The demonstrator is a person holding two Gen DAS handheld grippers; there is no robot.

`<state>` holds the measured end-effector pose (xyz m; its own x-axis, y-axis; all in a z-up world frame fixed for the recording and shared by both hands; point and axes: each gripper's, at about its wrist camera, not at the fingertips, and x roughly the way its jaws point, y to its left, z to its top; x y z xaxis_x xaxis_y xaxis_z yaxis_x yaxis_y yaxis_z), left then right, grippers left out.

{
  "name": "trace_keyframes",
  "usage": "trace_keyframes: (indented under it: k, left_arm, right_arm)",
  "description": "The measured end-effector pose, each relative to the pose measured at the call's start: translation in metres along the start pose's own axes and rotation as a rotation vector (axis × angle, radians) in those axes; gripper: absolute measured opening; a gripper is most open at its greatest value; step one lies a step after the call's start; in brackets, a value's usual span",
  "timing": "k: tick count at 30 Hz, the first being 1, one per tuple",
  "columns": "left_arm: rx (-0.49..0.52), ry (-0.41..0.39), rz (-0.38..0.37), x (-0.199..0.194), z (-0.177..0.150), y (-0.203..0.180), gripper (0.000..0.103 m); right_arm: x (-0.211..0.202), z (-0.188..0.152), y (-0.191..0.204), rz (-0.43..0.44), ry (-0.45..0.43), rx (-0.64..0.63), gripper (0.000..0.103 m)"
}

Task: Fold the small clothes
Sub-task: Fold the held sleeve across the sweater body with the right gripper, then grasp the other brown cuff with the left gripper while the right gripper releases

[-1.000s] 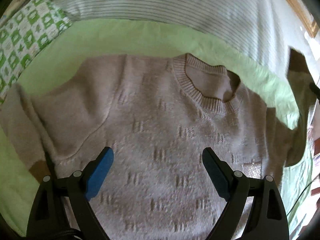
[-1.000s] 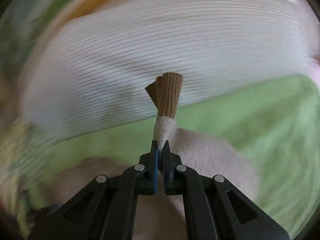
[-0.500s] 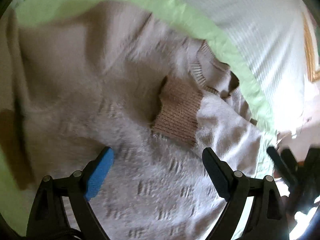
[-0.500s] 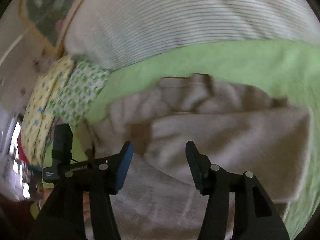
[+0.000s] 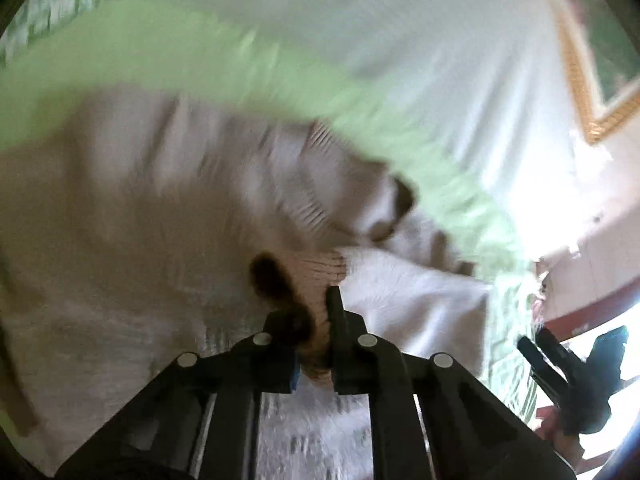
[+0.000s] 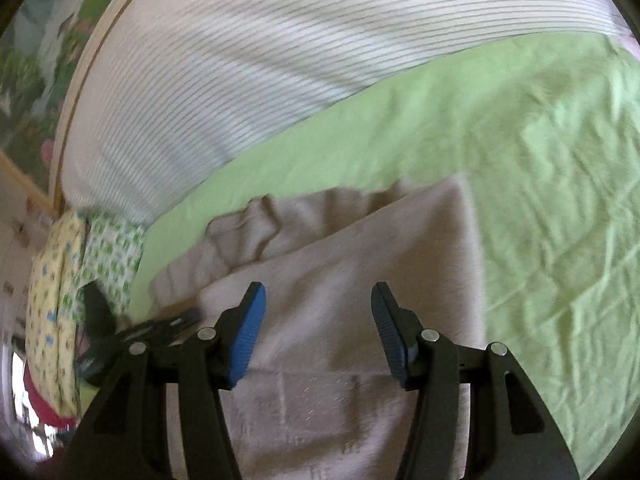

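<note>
You are working over a green sheet on a bed, with a striped cover behind it. A patterned pillow sits at the left; a gilt frame hangs on the wall, and daylight glares at right.

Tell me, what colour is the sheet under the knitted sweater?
Light green sheet, clearest in the right wrist view.
</note>
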<state>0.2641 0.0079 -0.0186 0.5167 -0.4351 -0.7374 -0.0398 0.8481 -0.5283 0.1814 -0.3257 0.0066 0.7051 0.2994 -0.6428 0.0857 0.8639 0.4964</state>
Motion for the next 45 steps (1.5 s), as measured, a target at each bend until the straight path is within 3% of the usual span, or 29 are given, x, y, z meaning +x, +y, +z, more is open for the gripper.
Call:
trace_keyframes:
  k: [4,11,21,22,23,28,36,39,42,45]
  left_arm:
    - [0.034,-0.096,0.015,-0.049,-0.006,0.016,0.008]
    - [-0.055,-0.093,0.112,-0.064,-0.01,0.091,0.008]
    - [-0.006,-0.061,0.127,-0.052,-0.019,0.081,0.008]
    - [-0.009,-0.062,0.124,-0.053,-0.019,0.081,0.008]
    - [-0.01,-0.062,0.115,-0.052,-0.018,0.078,0.008]
    - [0.05,-0.07,0.078,-0.042,-0.011,0.054,0.008]
    - [0.105,0.003,0.253,-0.005,-0.026,0.081,0.012]
    - [0.092,0.0,0.267,-0.015,-0.024,0.083,0.022]
    - [0.077,-0.024,0.26,-0.038,-0.027,0.082,0.025]
    - [0.037,-0.048,0.248,-0.063,-0.033,0.087,0.043]
  right_arm:
    - [-0.009,0.01,-0.016,-0.042,-0.038,0.037,0.056]
    - [0.015,0.016,-0.034,-0.1,0.006,0.031,0.059]
    - [0.087,0.017,-0.045,-0.149,0.148,-0.001,0.059]
    - [0.098,0.018,-0.046,-0.115,0.185,-0.002,0.041]
    - [0.103,0.02,-0.046,-0.109,0.207,-0.013,0.009]
    - [0.083,0.041,-0.054,-0.161,0.125,-0.033,0.009]
    - [0.105,0.028,-0.052,-0.246,0.167,-0.101,0.011]
    - [0.101,0.024,-0.044,-0.258,0.157,-0.092,0.021]
    - [0.085,0.02,-0.029,-0.262,0.119,-0.098,0.039]
    - [0.06,0.013,-0.011,-0.212,0.065,-0.104,0.048]
